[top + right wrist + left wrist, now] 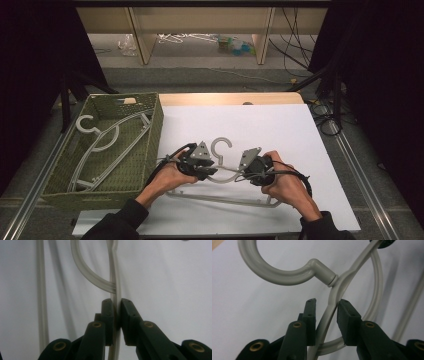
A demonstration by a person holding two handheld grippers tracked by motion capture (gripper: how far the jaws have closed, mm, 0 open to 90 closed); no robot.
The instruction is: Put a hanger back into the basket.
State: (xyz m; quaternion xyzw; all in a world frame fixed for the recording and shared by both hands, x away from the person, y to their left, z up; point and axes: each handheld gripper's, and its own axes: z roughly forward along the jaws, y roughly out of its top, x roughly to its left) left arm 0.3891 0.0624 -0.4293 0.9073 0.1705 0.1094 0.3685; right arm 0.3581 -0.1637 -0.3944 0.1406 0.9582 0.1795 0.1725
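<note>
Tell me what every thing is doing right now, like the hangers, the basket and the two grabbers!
Grey plastic hanger on the white table: lying flat, held at both shoulders.
Left gripper: jaws around the hanger's arm, a gap visible on one side, not clamped.
Right gripper: shut on the hanger's arm.
Green woven basket: open-topped, at the table's left.
Grey hanger in the basket: lying loose inside, untouched.

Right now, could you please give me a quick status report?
Right gripper clamped on grey plastic hanger. Left gripper straddles it, one pad touching. Nothing blocking.
</note>
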